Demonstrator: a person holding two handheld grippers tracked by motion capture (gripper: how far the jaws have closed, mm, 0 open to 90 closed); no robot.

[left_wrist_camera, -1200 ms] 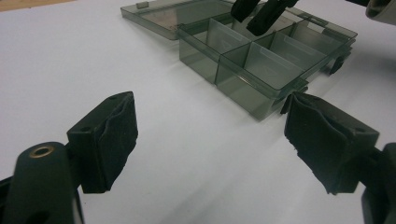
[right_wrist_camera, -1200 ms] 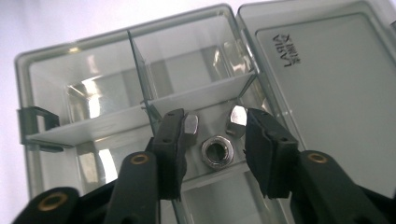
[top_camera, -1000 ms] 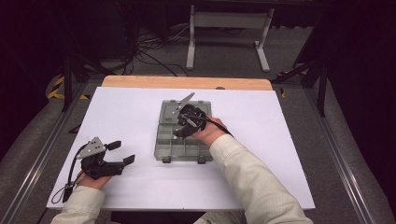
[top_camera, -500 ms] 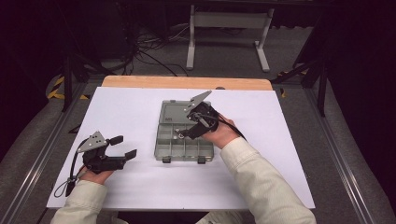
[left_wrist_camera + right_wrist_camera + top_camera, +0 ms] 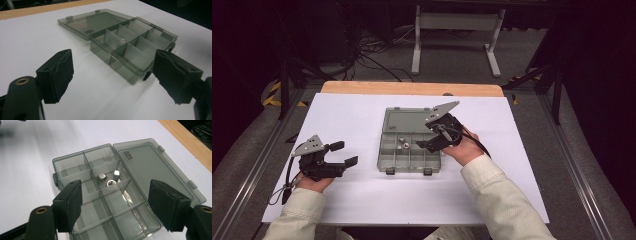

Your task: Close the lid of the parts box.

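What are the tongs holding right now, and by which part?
Nothing. The right tongs hang open above the compartment box, where three nuts lie; their jaws have just been opening. The left tongs stand open, off to the side.

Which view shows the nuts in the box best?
Right gripper view: three metal nuts lie large and sharp in one compartment. The high view shows them as small specks; the left gripper view catches just a glint.

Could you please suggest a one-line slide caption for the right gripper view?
Right gripper, fingers open, poised above an open compartment box holding three metal nuts in one compartment.
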